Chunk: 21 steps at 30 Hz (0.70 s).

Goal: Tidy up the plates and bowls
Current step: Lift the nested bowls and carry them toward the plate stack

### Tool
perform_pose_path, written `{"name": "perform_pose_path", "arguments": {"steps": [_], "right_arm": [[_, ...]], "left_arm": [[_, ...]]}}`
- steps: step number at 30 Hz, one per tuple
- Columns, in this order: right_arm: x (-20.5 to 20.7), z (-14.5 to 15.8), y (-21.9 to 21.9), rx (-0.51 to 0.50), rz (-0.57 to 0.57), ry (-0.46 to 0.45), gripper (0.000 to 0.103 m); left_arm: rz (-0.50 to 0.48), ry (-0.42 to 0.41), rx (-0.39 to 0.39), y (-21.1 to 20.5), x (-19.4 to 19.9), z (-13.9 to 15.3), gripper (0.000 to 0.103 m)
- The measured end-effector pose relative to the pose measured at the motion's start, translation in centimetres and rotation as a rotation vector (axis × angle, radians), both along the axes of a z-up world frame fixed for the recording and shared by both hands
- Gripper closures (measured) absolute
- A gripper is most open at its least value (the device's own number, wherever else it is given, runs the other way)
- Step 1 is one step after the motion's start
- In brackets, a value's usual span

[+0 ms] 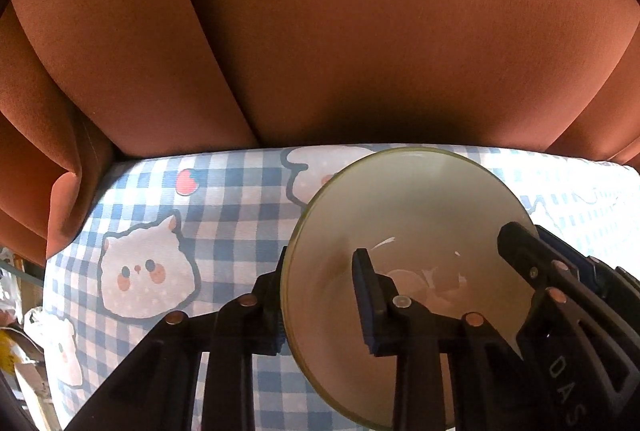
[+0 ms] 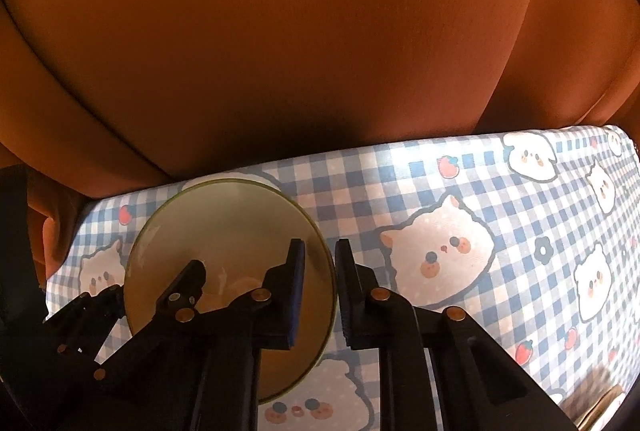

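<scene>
A pale green round plate (image 1: 404,215) with a faint pink print lies on the blue-and-white checked cloth (image 1: 224,199). My left gripper (image 1: 320,295) straddles its left rim, one finger outside under the edge and one inside, jaws close on the rim. My right gripper (image 2: 320,291) straddles the same plate (image 2: 224,231) at its right rim the same way. The right gripper also shows at the plate's right edge in the left wrist view (image 1: 528,255); the left gripper shows at its left edge in the right wrist view (image 2: 160,295). No bowl is in view.
The cloth (image 2: 520,199) with white animal faces and strawberries covers a table. An orange-brown sofa back (image 1: 360,31) rises right behind the table's far edge. Clutter (image 1: 16,311) lies past the table's left side.
</scene>
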State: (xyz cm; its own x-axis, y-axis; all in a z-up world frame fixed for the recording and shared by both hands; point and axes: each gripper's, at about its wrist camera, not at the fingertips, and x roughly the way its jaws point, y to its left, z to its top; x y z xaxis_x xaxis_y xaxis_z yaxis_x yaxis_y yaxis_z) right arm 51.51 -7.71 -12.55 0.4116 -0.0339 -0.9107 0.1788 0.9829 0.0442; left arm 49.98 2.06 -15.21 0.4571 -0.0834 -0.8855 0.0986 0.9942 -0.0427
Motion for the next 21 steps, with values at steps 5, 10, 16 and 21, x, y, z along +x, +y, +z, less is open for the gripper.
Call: {"name": "perform_pose_path", "arguments": {"steps": [5, 10, 16, 21], "right_arm": [[0.0, 0.0, 0.2, -0.012, 0.011, 0.011, 0.084], [-0.6, 0.6, 0.6, -0.009, 0.023, 0.028, 0.084], [-1.7, 2.7, 1.5, -0.023, 0.035, 0.008, 0.084], [-2.9, 4.9, 2.4, -0.031, 0.036, -0.014, 0.084]], "left_arm": [[-0.011, 0.008, 0.010, -0.4, -0.3, -0.3, 0.078], [-0.008, -0.001, 0.008, 0.3, -1.2, 0.8, 0.078], [-0.003, -0.024, -0.004, 1.4, -2.7, 2.8, 0.078], [-0.004, -0.048, -0.014, 2.7, -4.3, 4.8, 0.078]]}}
